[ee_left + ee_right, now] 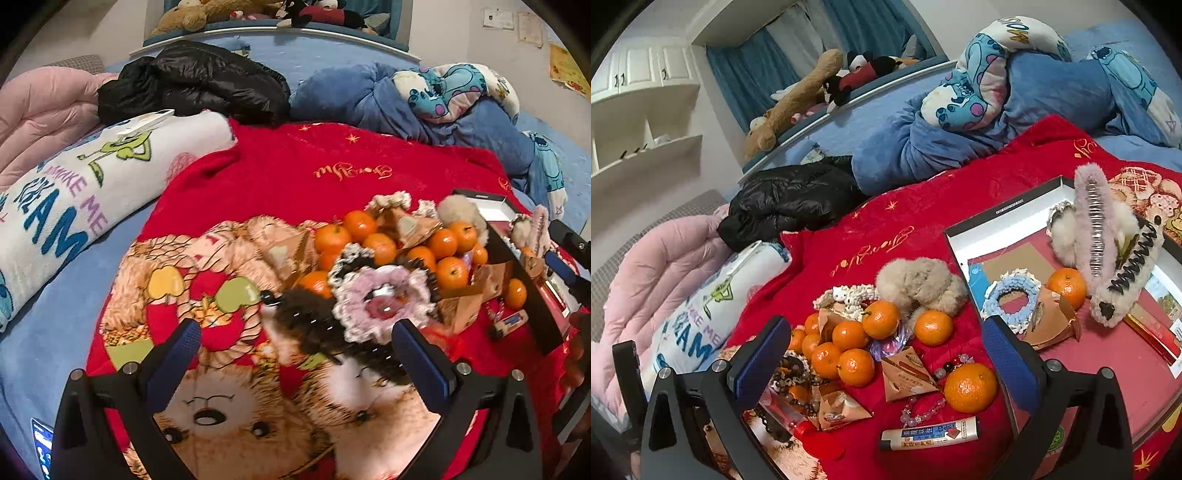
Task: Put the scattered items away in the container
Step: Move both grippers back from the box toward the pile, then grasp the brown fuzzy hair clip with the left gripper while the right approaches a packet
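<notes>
Taking the box (1008, 221) as landmark: it lies on the blanket (923, 206), and in it lie a scrunchie (1012, 299), a tangerine (1066, 287), a paper packet (1051, 325) and a fluffy hair claw (1108, 258). Just left of the box on the blanket lies a heap of tangerines (846, 347), with a furry clip (919, 282) at its far side. Before the heap, near the box's near left corner, lie a single tangerine (970, 387), a bead bracelet (923, 410) and a tube (931, 432).

orange tangerines (849, 335) on a red bear-print blanket (280, 173), beside a pink-and-white scrunchie (382, 304).
</notes>
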Available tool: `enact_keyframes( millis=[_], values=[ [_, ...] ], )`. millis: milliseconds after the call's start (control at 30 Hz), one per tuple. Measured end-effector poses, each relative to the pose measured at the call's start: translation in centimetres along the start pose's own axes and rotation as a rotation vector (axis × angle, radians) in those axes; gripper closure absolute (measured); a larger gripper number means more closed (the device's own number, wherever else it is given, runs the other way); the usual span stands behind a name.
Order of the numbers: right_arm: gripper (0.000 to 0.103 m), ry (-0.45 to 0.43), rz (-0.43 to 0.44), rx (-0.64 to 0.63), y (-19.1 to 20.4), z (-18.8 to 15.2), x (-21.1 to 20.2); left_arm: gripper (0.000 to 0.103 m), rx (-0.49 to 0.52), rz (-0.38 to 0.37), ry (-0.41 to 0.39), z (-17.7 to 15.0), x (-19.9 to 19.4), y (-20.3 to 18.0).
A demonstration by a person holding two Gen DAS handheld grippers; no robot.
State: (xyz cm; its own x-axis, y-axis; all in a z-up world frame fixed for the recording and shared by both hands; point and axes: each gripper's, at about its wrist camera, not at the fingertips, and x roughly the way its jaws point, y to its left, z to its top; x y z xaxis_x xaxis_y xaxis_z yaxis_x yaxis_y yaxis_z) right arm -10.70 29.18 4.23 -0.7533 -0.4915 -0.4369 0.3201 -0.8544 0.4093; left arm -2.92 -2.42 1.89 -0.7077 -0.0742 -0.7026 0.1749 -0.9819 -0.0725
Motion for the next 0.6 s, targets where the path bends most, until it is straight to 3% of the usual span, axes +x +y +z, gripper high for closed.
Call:
enact_keyframes(
  millis=[300, 600],
  values=[
    [0.0, 0.028, 0.016, -0.079, 1.8, -0.7, 0.4, 0.0, 0.03, -0.007, 0.045, -0.9, 1.3, -0.9],
    [0.0, 0.028, 0.01, -0.054, 0.8, -0.5, 0.0, 0.0, 0.027, -0.034, 0.107, -1.3, 3.7, -2.5]
  ],
)
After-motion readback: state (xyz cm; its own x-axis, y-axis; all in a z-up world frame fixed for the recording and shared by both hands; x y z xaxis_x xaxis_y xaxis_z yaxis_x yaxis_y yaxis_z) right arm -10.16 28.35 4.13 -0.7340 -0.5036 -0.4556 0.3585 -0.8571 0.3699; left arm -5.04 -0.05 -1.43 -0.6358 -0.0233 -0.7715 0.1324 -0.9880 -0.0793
